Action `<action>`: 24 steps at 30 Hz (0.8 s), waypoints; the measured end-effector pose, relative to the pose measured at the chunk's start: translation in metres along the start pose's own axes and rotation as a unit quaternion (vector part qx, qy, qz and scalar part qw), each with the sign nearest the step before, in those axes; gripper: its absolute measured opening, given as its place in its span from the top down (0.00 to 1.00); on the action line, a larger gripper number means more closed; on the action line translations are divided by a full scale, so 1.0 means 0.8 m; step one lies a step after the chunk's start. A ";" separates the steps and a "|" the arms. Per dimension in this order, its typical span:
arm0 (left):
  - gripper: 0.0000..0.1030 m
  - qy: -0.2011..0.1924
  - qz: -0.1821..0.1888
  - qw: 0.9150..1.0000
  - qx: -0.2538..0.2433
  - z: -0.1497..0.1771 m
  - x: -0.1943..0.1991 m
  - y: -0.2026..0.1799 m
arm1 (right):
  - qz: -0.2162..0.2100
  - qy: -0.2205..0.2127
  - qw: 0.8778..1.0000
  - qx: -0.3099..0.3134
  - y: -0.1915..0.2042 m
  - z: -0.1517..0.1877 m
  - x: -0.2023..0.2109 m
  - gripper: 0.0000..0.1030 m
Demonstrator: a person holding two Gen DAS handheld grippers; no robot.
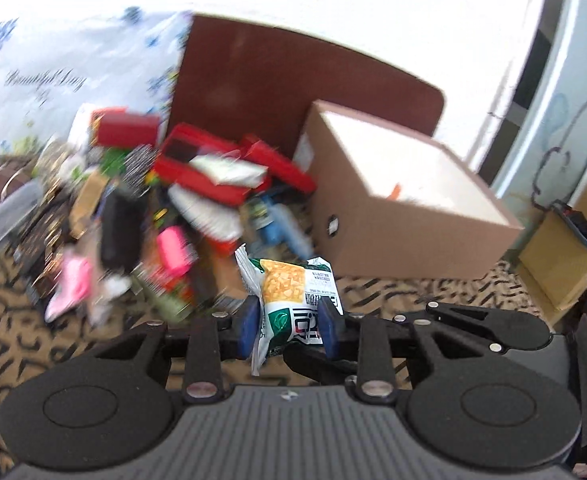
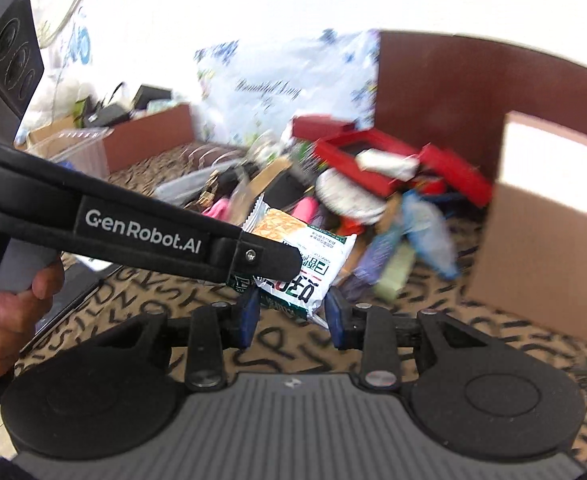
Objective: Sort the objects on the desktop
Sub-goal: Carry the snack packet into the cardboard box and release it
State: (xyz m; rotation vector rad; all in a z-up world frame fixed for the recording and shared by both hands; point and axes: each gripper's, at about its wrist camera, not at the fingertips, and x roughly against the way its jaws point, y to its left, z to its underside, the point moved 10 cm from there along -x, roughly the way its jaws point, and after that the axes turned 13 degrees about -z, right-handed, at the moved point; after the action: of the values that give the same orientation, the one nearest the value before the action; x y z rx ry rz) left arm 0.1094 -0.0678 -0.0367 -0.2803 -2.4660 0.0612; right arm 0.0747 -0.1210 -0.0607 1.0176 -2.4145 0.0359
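My left gripper point(image 1: 289, 320) is shut on a white, green and yellow snack packet point(image 1: 289, 300) and holds it above the patterned tablecloth. The same packet shows in the right wrist view point(image 2: 309, 256), with the left gripper's black arm point(image 2: 153, 236) reaching in from the left. My right gripper point(image 2: 292, 312) is open just below the packet, its blue pads on either side of the packet's lower edge. A blurred pile of mixed objects point(image 1: 165, 208) with red boxes point(image 1: 209, 172) lies behind. An open cardboard box point(image 1: 405, 204) stands to the right.
A floral plastic bag point(image 1: 65, 80) and a brown board point(image 1: 293, 76) stand at the back. A smaller cardboard box point(image 1: 561, 264) with a blue item sits at far right. In the right wrist view a speaker point(image 2: 5, 52) and a clear container point(image 2: 73, 144) are at left.
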 end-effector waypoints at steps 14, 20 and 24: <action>0.68 -0.053 0.073 0.995 -0.047 -0.106 -0.018 -0.143 | 0.108 -0.060 0.992 0.006 -0.119 -0.069 0.095 0.67; 0.68 -0.036 0.077 0.995 -0.041 -0.138 -0.062 -0.176 | 0.122 -0.042 0.992 -0.010 -0.183 -0.090 0.092 0.67; 0.68 -0.003 0.079 0.996 -0.029 -0.148 -0.104 -0.184 | 0.125 -0.011 0.992 -0.021 -0.223 -0.094 0.072 0.67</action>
State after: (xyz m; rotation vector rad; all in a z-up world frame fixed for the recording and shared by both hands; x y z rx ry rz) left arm 0.2183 -0.2322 0.0231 -0.5002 -2.4493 0.0577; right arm 0.1949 -0.2709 0.0010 0.6957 -2.5381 0.0608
